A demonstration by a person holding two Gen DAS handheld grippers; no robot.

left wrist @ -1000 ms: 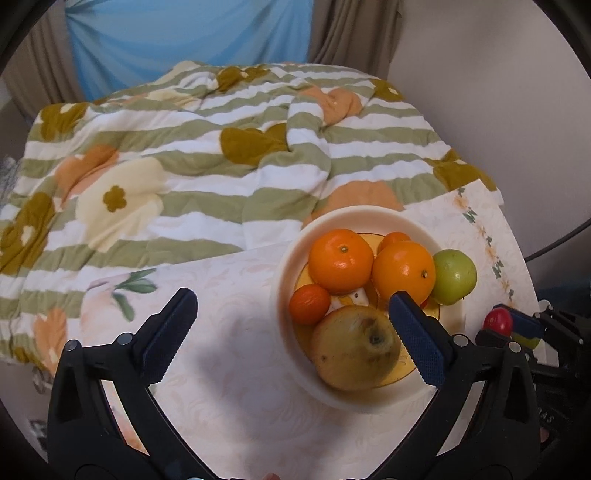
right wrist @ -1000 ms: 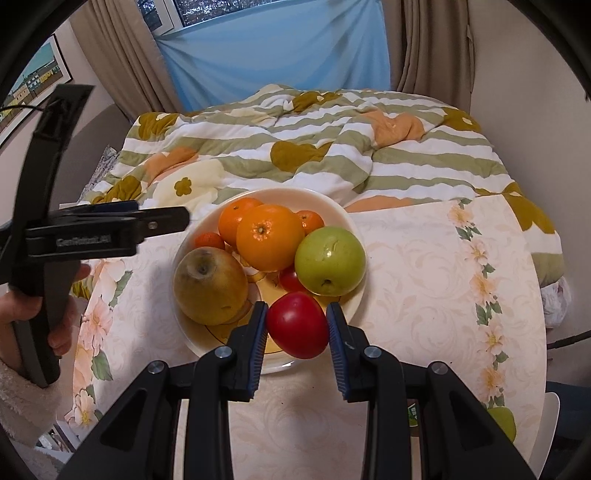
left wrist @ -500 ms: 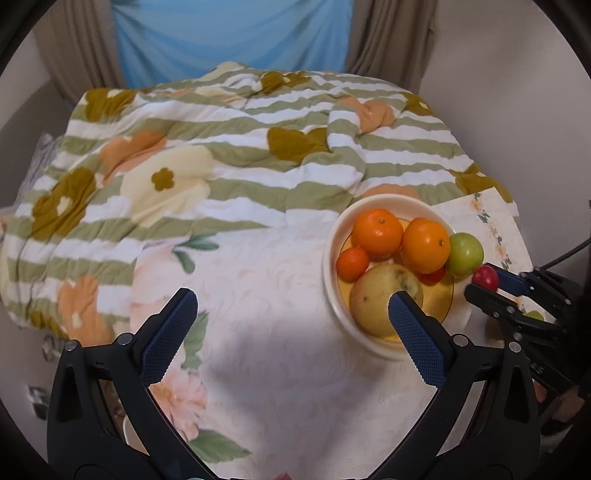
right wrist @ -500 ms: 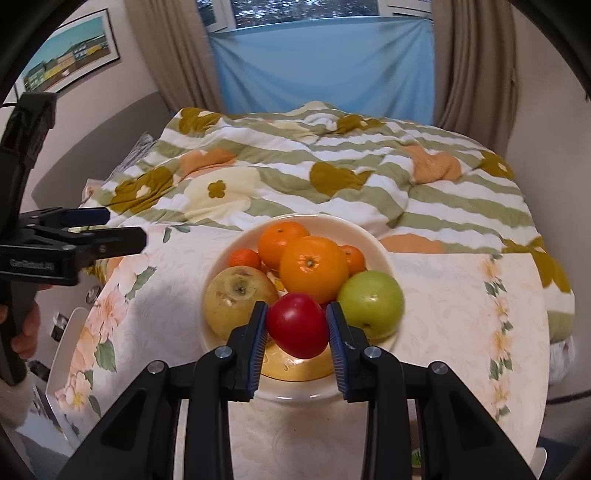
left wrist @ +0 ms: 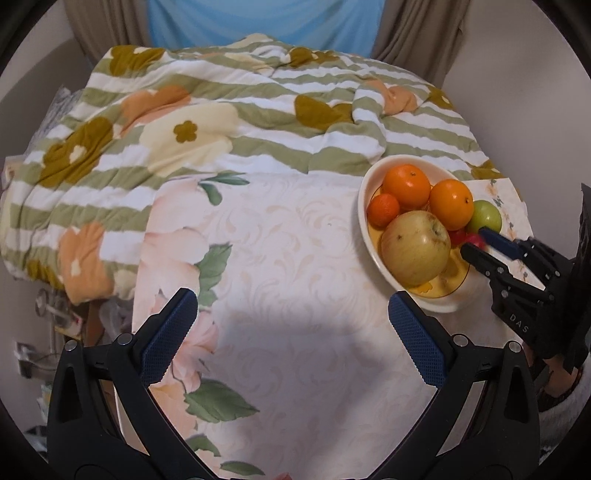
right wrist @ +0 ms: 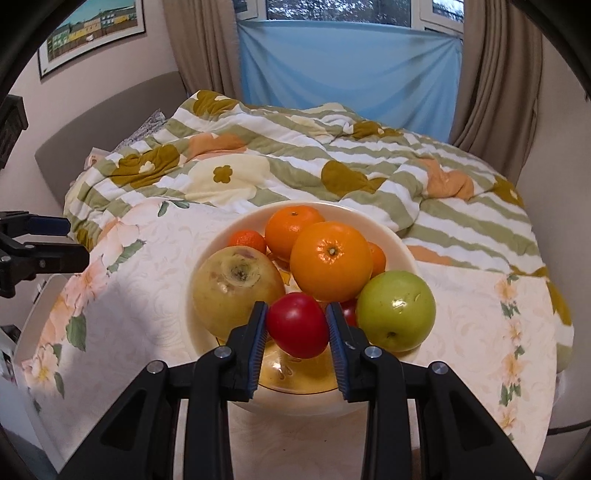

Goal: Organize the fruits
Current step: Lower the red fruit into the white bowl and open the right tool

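**Red fruit between opening right jaws, over the bowl**

Writing: the right gripper (left wrist: pixel 476 243), seen from the left wrist cam, is showing raised letters "DAS" on its black body; nothing else is readable. A framed picture (right wrist: pixel 88 33) is hanging on the far-left wall, too small to read.

The right gripper (right wrist: pixel 297 325) is reaching over the near rim of a cream bowl (right wrist: pixel 406 251). Its jaws are opening w/ a red fruit (right wrist: pixel 297 325) between the blue pads; pads are sitting right at its sides, a thin gap seeming to show on the left. The fruit is hanging above the bowl's yellow floor, between a yellow-brown apple (right wrist: pixel 236 295) on the left and a green apple (right wrist: pixel 397 310) on the right. Behind it: a big orange (right wrist: pixel 330 262), another orange (right wrist: pixel 293 229), a small mandarin (right wrist: pixel 247 240).

The left gripper (left wrist: pixel 291 325) is hovering over bare floral tablecloth (left wrist: pixel 295 258), fingers spread wide, nothing between them, bowl off to its right.

A striped floral quilt (right wrist: pixel 295 158) is lying at the far side, touching the bowl's far rim; blue sheet (right wrist: pixel 347 66) and brown curtains beyond.
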